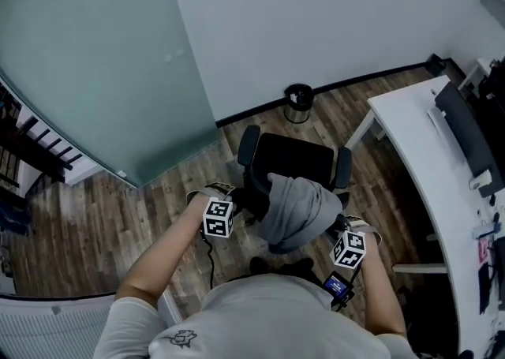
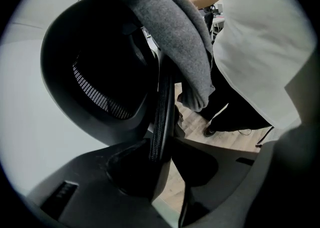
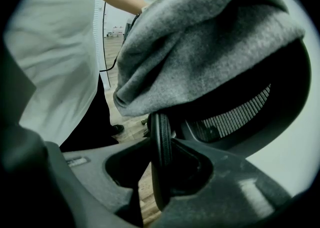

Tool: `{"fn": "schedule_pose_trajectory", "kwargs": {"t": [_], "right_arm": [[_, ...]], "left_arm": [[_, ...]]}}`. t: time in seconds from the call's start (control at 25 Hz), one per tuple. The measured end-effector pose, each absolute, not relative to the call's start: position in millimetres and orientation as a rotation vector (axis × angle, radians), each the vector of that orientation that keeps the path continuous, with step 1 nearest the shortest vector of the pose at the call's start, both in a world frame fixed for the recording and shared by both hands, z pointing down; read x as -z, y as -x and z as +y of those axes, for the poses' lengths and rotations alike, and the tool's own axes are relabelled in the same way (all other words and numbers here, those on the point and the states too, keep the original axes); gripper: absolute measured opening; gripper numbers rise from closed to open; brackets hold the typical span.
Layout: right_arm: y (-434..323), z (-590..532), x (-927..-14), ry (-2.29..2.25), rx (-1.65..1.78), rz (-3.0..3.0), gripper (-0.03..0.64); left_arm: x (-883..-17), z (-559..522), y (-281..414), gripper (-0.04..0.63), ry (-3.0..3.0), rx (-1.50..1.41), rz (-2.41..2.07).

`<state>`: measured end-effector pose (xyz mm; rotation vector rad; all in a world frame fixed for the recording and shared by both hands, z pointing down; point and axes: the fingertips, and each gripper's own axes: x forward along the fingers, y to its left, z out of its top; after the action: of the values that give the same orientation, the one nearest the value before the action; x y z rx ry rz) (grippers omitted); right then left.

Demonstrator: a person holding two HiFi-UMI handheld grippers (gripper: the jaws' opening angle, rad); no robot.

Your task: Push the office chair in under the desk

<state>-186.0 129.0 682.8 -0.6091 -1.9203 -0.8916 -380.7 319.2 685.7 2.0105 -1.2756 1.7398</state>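
- Left gripper pinches the left rim of the backrest; right gripper pinches the right rim. In both gripper views the rim sits clamped between the jaws.
- Office chair stands on open wood floor, well apart from the white surface at right, with no part under it. Judgement: grip made, the whole push is left, and the chair needs turning toward the surface.
- Gray garment hangs over the backrest and may slip.
- Surface leg near the chair could snag. 1 waste bin by the far wall lies off that path.
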Motion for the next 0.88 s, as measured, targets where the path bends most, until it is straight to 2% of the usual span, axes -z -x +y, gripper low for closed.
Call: {"fn": "schedule_pose_trajectory", "kwargs": {"t": [0.88], "right_arm": [[33.8, -7.8, -682.2, 0.226, 0.615, -1.969, 0.107]], "left_arm": [[-687.0, 87.4, 288.7, 0.133, -2.389, -1.892, -0.875]]}}
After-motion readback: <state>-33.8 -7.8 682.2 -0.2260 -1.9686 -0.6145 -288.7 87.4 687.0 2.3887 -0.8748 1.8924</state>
